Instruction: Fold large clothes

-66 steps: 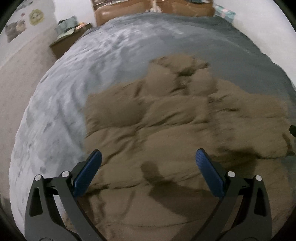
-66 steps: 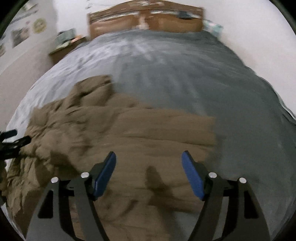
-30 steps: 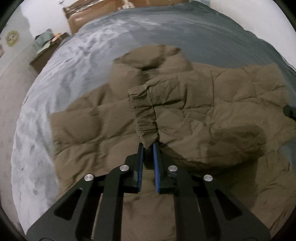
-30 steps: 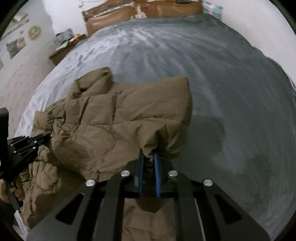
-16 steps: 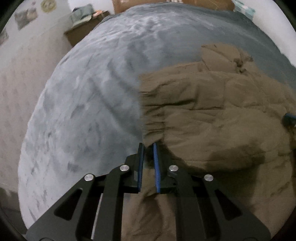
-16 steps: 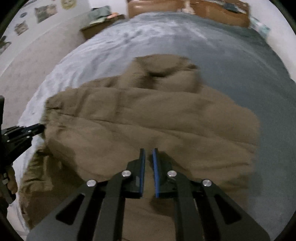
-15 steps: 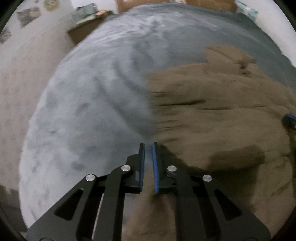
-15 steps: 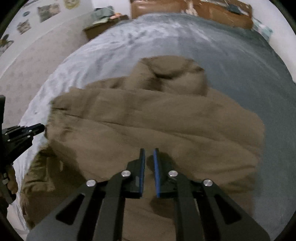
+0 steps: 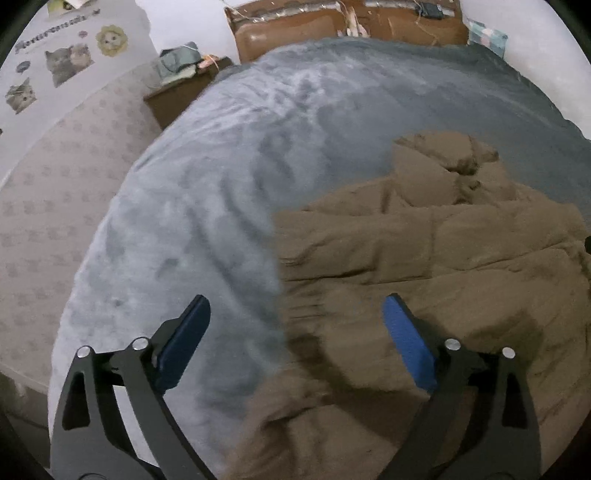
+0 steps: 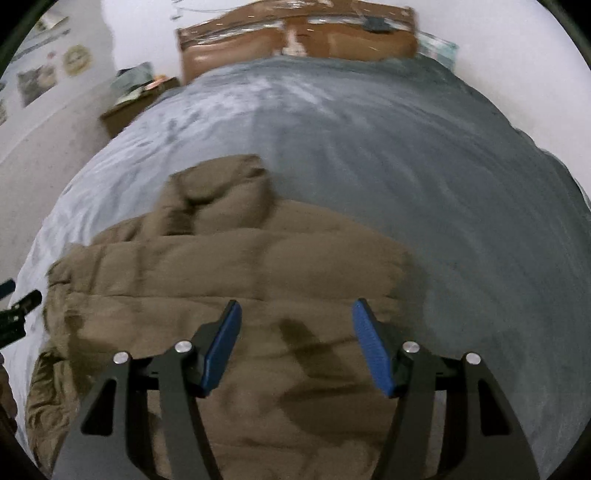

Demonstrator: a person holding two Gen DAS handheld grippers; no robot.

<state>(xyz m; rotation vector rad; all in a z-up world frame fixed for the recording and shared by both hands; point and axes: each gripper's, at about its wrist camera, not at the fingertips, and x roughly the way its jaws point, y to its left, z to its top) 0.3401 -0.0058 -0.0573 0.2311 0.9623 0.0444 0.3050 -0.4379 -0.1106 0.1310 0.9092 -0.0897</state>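
A brown padded jacket (image 10: pixel 229 280) is seen lying on the grey bedspread (image 10: pixel 424 177), filling the lower centre and left of the right wrist view and the right half of the left wrist view, with its hood (image 9: pixel 439 166) pointed toward the headboard (image 9: pixel 332 26) at the top of the frame. The left gripper (image 9: pixel 295 339) is held with its fingers wide apart, nothing between them, above the jacket's left edge. The right gripper (image 10: pixel 295 343) is likewise spread and empty, over the middle of the jacket. The upper body is judged to be laid across itself in a thick band, so a first fold appears made. The lower part, bunched at the bottom of both frames, is judged still unfolded, and a lengthwise fold and tidying seem left to do.
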